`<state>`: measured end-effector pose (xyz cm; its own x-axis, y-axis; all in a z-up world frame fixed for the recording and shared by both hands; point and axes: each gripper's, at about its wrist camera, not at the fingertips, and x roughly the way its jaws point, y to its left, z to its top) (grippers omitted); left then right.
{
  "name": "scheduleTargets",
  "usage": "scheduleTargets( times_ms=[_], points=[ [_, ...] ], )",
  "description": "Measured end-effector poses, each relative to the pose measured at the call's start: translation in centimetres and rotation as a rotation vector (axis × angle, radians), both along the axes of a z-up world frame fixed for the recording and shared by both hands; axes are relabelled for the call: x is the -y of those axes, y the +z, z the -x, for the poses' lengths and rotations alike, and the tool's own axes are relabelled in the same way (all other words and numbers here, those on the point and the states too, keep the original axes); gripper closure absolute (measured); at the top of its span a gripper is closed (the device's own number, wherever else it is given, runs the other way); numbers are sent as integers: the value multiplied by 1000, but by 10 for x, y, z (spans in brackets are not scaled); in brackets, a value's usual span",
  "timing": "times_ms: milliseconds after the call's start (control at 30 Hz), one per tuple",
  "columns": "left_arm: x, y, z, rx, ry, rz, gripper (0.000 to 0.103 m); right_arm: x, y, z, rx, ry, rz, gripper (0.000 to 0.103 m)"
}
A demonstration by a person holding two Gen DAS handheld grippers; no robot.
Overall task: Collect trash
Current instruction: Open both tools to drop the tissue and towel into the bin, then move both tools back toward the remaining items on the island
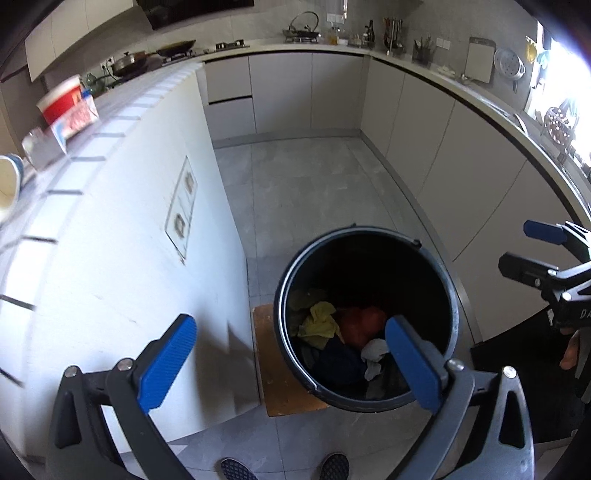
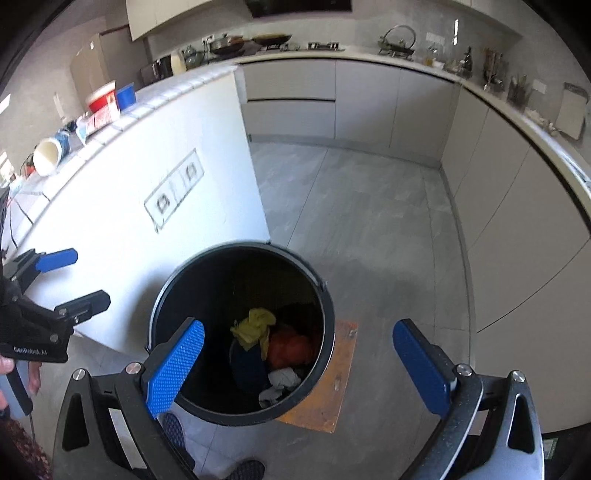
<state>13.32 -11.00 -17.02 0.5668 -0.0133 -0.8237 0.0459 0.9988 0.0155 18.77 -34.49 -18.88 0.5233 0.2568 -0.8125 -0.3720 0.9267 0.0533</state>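
A: What's along the far wall?
B: Pale cabinets (image 1: 284,92) under a surface with a wok (image 1: 176,47), a lidded pot (image 1: 127,62) and a kettle (image 1: 303,27).
A: And on the right?
B: A cutting board (image 1: 479,60) leaning against the wall, a steamer tray (image 1: 509,63) beside it.
A: Lower down?
B: Grey floor tiles (image 2: 351,206), sockets (image 2: 175,186) in the white island wall, and a wooden board (image 2: 332,384) on the floor.

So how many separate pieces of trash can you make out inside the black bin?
4 visible in the bin: a yellow wrapper, an orange piece, a dark blue item and white crumpled paper. More may lie hidden underneath.
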Motion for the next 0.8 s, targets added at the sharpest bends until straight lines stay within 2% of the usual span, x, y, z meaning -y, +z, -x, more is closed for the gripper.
scheduleTargets(
  times_ms=[200,400,533,800],
  points=[
    [-8,40,16,74,14,18,0,-2,38,13,69,-33,3,0],
    [-27,73,31,132,48,29,0,-14,74,29,129,-20,-8,0],
    [-51,85,39,123,122,25,0,-33,97,39,147,-3,2,0],
    [-108,105,68,200,279,-10,0,-83,125,53,196,68,-28,0]
  ],
)
